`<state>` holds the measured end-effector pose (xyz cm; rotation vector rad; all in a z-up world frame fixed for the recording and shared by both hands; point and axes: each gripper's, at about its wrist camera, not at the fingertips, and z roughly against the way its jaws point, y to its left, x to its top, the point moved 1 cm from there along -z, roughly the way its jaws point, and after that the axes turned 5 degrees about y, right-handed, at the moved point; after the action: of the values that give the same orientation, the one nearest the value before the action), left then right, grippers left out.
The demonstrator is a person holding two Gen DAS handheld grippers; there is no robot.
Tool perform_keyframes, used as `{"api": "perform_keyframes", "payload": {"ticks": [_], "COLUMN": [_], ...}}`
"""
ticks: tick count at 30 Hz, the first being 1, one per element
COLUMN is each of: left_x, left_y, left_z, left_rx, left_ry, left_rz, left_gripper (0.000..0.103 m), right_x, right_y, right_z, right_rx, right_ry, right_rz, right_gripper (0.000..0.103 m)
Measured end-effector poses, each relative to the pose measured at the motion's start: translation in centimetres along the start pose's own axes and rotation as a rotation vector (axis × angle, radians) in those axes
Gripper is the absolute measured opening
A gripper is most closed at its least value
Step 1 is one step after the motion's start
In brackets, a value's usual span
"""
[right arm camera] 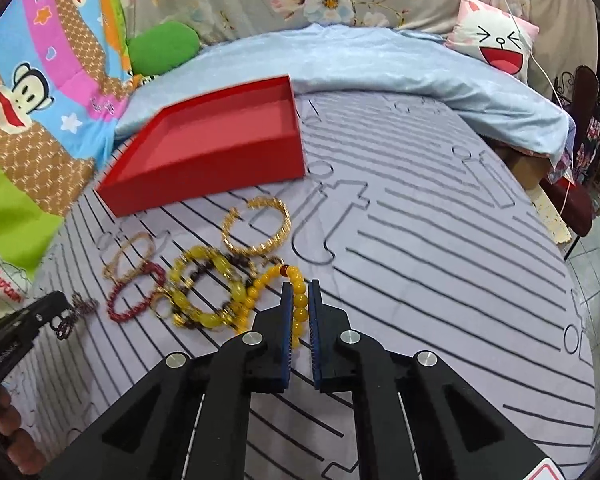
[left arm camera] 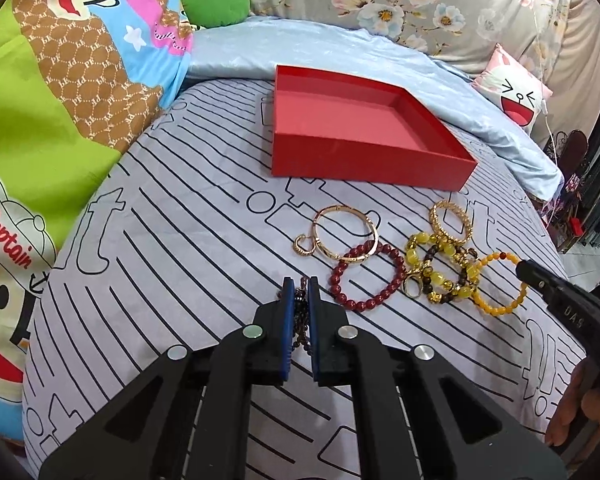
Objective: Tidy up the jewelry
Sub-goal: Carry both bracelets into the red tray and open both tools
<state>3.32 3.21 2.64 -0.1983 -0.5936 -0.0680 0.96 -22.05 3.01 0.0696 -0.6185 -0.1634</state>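
An empty red tray (left arm camera: 364, 160) (right arm camera: 204, 184) sits on the striped bedsheet. In front of it lie a plain gold bangle (left arm camera: 346, 236), a dark red bead bracelet (left arm camera: 366, 276) (right arm camera: 134, 294), a studded gold bangle (left arm camera: 450, 222) (right arm camera: 258, 228), yellow-and-brown bead bracelets (left arm camera: 440, 276) (right arm camera: 204, 292) and an amber bead bracelet (left arm camera: 500, 284) (right arm camera: 296, 296). My left gripper (left arm camera: 300, 284) is shut on a dark beaded chain (left arm camera: 300, 320). My right gripper (right arm camera: 300, 286) is shut on the amber bead bracelet.
A cartoon quilt (left arm camera: 60, 100) rises on the left. A light blue blanket (left arm camera: 380, 52) lies behind the tray. A white cushion with a face (right arm camera: 496, 36) sits at the back right. The bed's edge drops off at the right (right arm camera: 556, 216).
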Motion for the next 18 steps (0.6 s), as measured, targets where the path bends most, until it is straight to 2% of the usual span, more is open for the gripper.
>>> {"api": "perform_keyframes", "payload": {"ticks": [11,14,18], "left_x": [0.5,1.6,5.0], "left_y": [0.7,0.4,-0.6], "left_z": [1.1,1.7,2.3], "left_rx": [-0.012,-0.031,-0.044], "left_ry": [-0.007,-0.011,-0.05], "left_rz": [0.015,0.01,-0.022], "left_gripper": [0.006,0.006,0.006], "right_x": [1.5,2.5,5.4], "right_y": [0.3,0.8,1.7], "right_z": [2.2,2.6,2.9], "right_rx": [0.056,0.077,0.119], "right_ry": [-0.028,-0.035,-0.051], "right_rz": [-0.01,0.007,0.038], "right_gripper": [0.007,0.007,0.007]}}
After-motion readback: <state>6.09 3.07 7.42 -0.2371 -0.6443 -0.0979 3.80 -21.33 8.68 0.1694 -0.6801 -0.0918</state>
